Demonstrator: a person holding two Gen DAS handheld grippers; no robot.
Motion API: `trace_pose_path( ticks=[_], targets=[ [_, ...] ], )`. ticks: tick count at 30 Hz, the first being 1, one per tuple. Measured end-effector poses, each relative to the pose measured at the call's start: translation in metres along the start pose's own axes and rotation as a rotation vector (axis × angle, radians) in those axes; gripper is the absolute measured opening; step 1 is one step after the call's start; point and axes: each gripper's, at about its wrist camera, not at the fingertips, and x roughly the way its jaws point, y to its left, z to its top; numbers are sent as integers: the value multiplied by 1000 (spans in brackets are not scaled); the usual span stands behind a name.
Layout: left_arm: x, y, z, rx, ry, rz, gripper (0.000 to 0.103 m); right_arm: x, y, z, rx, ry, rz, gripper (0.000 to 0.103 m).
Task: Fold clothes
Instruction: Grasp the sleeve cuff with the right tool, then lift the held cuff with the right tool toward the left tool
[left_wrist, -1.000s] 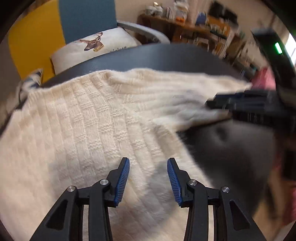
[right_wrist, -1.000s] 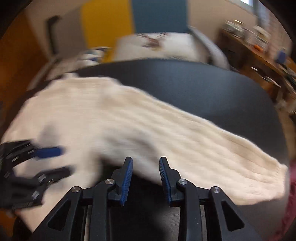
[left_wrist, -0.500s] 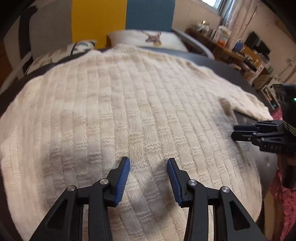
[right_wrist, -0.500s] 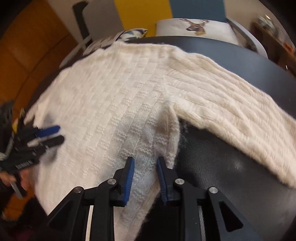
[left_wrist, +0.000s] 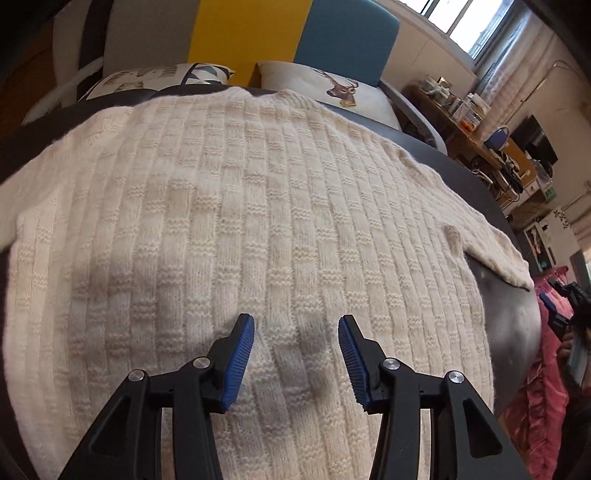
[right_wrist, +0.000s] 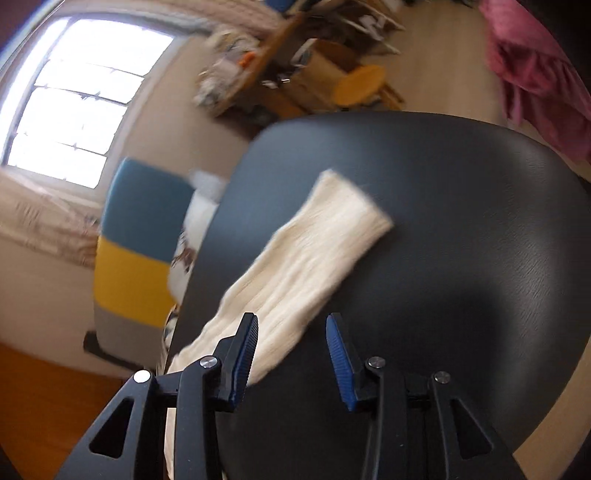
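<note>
A cream knit sweater (left_wrist: 258, 206) lies spread flat on the dark round table (left_wrist: 517, 332), collar at the far side. My left gripper (left_wrist: 295, 354) is open and empty, hovering over the sweater's near hem. One sleeve (right_wrist: 306, 266) stretches across the table in the blurred right wrist view. My right gripper (right_wrist: 291, 350) is open and empty just above the table beside the sleeve's near part. It also shows small at the right edge of the left wrist view (left_wrist: 565, 306).
Two cushions (left_wrist: 332, 88) sit on a sofa behind the table, against yellow and blue panels (left_wrist: 295, 33). A cluttered wooden shelf (left_wrist: 480, 125) stands at the right. A pink cloth (right_wrist: 535, 74) lies beyond the table's edge.
My right gripper has swung away from the sweater's body to the sleeve side and opened wider. My left gripper has stayed over the hem with only a slight shift.
</note>
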Motion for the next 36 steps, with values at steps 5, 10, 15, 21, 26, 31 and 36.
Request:
trace_pose_path(
  ticks=[5, 10, 15, 21, 26, 31, 36],
  targets=[
    [5, -11, 2, 25, 9, 36, 51, 19, -19, 22, 110, -27, -19, 40],
    [7, -13, 3, 23, 15, 38, 53, 35, -17, 29, 136, -74, -21, 39],
    [8, -10, 3, 12, 20, 28, 53, 48, -8, 32, 106, -94, -56, 39],
    [7, -9, 3, 2, 24, 16, 55, 48, -7, 33, 80, -107, -113, 9],
    [5, -8, 3, 0, 28, 8, 55, 46, 6, 28, 5, -109, -106, 7],
    [0, -6, 8, -14, 22, 0, 55, 48, 40, 23, -96, -104, -37, 7],
    [-11, -5, 16, -22, -6, -14, 55, 57, 87, 8, -204, -76, 46, 7]
  ],
)
